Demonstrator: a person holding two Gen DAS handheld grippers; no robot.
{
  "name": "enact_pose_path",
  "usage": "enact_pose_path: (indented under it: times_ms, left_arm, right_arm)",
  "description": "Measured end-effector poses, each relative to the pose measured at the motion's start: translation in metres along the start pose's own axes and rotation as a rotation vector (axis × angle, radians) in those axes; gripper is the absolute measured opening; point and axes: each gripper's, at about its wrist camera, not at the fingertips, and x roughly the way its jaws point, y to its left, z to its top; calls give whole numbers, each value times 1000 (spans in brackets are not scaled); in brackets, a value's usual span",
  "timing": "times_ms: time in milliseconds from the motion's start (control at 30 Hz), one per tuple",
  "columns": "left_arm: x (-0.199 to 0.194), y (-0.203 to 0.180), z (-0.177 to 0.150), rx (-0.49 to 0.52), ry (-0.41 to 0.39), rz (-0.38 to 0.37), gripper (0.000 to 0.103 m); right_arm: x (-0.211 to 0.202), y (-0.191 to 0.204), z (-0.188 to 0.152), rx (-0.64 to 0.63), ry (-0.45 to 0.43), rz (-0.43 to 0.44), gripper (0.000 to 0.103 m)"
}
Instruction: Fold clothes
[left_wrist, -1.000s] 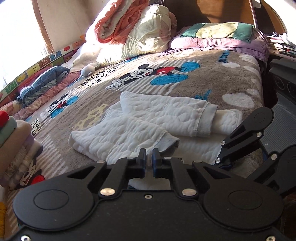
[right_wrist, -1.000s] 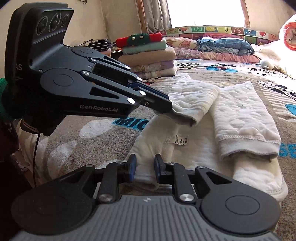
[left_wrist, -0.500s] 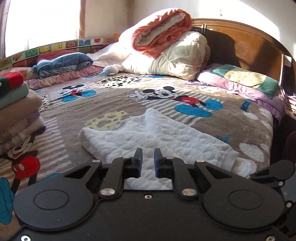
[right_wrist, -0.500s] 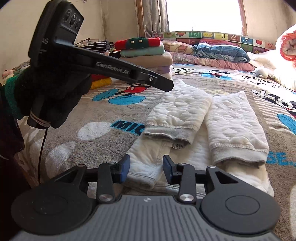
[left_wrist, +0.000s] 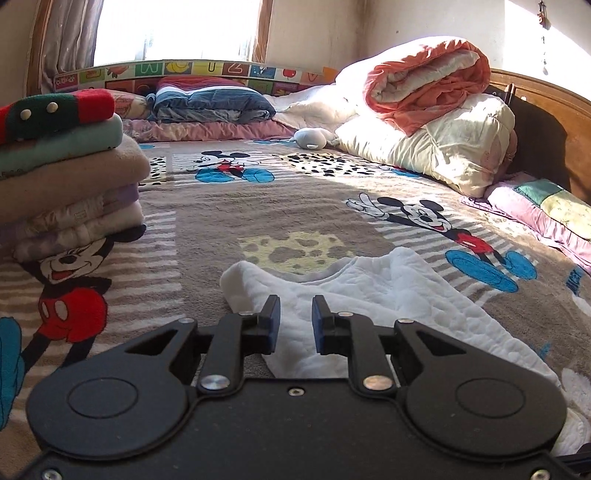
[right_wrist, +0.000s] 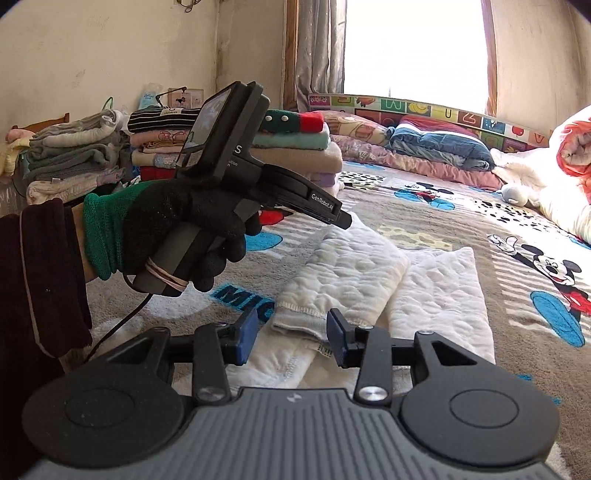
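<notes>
- The bed (left_wrist: 295, 206) carries the white top (right_wrist: 369, 273), sleeves folded in, lying ahead of both grippers.
- The right gripper (right_wrist: 291, 334), fingers apart and empty, should probably bite the near hem squarely.
- The left gripper (left_wrist: 294, 325), fingers slightly apart, should grip alongside.

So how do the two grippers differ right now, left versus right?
The right gripper has its jaws spread wide, while the left gripper shows only a narrow gap. The right sits low at the white garment's cuff end; the left is held above its far end. Neither grips anything.
</notes>
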Motion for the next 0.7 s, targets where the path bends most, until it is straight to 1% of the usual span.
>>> enact_pose_path:
  times_ms: [67, 167, 200, 267, 333, 367, 433, 467, 533, 567, 600, 633, 700]
  left_arm:
    - [6, 3, 2, -19, -8, 8, 20]
    - [15, 14, 5, -74, -12, 18, 20]
    - [18, 19, 5, -99, -11, 21, 20]
    - [24, 24, 6, -137, 2, 18, 20]
    - [32, 29, 7, -175, 25, 11, 20]
    - [35, 31, 8, -197, 34, 3, 20]
    - [42, 40, 9, -279, 55, -27, 20]
    - [44, 42, 9, -302, 61, -37, 20]
    - [48, 45, 8, -340, 72, -54, 20]
    - [50, 46, 8, -359, 78, -63, 20]
    - [52, 48, 8, -378, 83, -72, 20]
    - [54, 49, 8, -398, 89, -80, 20]
    - [58, 52, 8, -436, 100, -98, 20]
  right_arm:
    - [10, -3, 2, -12, 16, -27, 42]
    - [26, 0, 6, -99, 53, -48, 45]
    - [31, 3, 6, -147, 68, -55, 47]
    - [43, 17, 5, -284, 102, -60, 48]
    - [57, 31, 2, -416, 154, -61, 58]
    - [61, 34, 2, -444, 159, -64, 58]
    - [69, 39, 1, -498, 169, -68, 57]
    - [73, 35, 6, -464, 182, -49, 56]
    - [80, 26, 15, -393, 210, -15, 38]
    - [82, 24, 18, -378, 216, -7, 36]
    - [82, 20, 20, -357, 215, 5, 28]
    - [82, 19, 22, -349, 216, 17, 17]
    - [79, 16, 25, -345, 218, 39, 9]
